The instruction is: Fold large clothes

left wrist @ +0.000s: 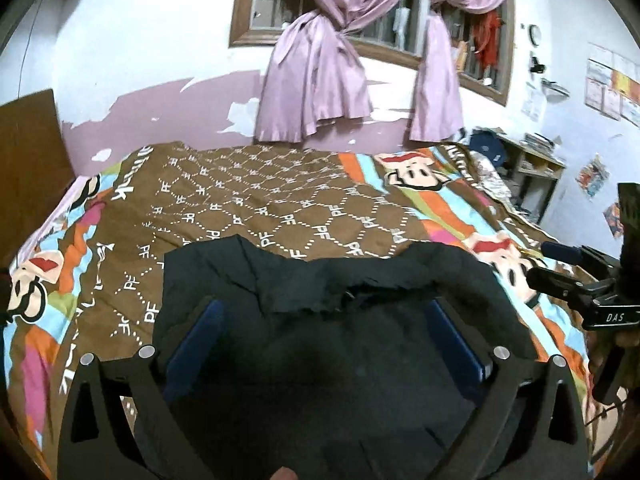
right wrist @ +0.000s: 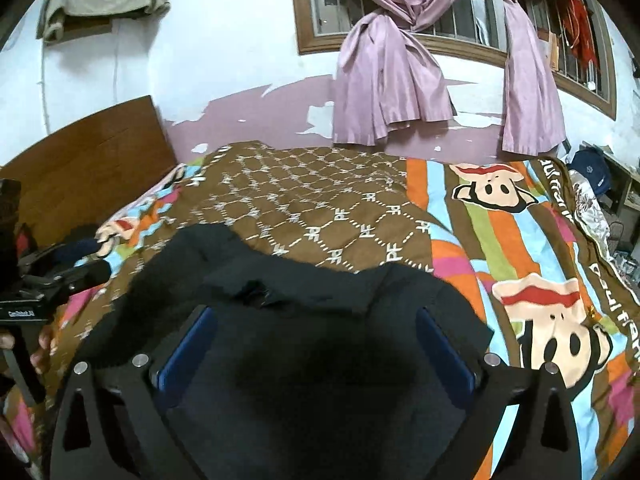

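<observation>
A large black garment (left wrist: 320,320) lies on the bed's patterned quilt (left wrist: 260,200), its ragged far edge toward the window. My left gripper (left wrist: 320,320) is open, its blue pads spread wide over the cloth. The garment also fills the near part of the right wrist view (right wrist: 320,320), where my right gripper (right wrist: 316,328) is open, pads wide apart above the cloth. Each gripper shows at the edge of the other's view: the right one (left wrist: 560,280) at right, the left one (right wrist: 68,276) at left.
The quilt (right wrist: 360,208) covers the bed. A wooden headboard (left wrist: 28,160) stands at the left. Pink curtains (left wrist: 320,80) hang at the window behind. A cluttered shelf (left wrist: 532,160) with a dark bag stands at the far right.
</observation>
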Demonstrator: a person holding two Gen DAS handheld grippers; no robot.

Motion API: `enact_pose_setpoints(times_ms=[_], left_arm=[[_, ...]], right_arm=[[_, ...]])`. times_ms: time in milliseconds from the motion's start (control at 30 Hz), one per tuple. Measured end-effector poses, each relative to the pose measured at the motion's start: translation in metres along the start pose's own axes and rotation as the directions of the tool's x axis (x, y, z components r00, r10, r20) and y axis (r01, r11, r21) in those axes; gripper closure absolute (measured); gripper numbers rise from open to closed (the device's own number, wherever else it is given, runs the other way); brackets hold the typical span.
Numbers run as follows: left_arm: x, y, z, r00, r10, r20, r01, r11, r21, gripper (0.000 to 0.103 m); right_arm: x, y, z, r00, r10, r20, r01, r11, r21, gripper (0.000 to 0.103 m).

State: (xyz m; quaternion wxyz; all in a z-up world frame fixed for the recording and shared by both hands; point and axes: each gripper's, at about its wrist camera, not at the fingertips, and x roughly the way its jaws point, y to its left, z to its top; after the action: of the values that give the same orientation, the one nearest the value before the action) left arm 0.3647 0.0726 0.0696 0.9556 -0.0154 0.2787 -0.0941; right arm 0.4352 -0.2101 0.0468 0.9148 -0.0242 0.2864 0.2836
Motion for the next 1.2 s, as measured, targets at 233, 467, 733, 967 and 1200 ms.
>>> enact_pose_setpoints(times_ms=[233,467,733,967,1200], left_arm=[[-0.053,-0.030,-0.031,0.999,-0.046,0.006,0.046,0.998,0.036,0.003],[-0.080,-0.050,-0.069,0.997,-0.072,-0.034,0.076,0.988,0.137,0.003],[-0.094,-0.052,-0.118,0.992,-0.087,-0.092,0.103,0.979,0.176,0.003],[-0.108,-0.048,-0.162,0.979,-0.137,-0.152,0.171,0.955,0.241,0.003],[-0.111,-0.057,-0.214,0.936,-0.206,-0.285,0.307,0.874,0.377,0.003]], right_arm=[[-0.052,0.027,-0.030,0.999,0.036,0.006,-0.036,0.998,-0.049,0.002],[-0.084,0.046,-0.064,0.992,0.125,-0.017,-0.126,0.982,-0.140,0.002],[-0.107,0.063,-0.107,0.984,0.163,-0.079,-0.175,0.964,-0.202,0.002],[-0.114,0.088,-0.163,0.969,0.191,-0.159,-0.236,0.907,-0.348,0.002],[-0.107,0.121,-0.222,0.895,0.254,-0.367,-0.411,0.788,-0.459,0.002]])
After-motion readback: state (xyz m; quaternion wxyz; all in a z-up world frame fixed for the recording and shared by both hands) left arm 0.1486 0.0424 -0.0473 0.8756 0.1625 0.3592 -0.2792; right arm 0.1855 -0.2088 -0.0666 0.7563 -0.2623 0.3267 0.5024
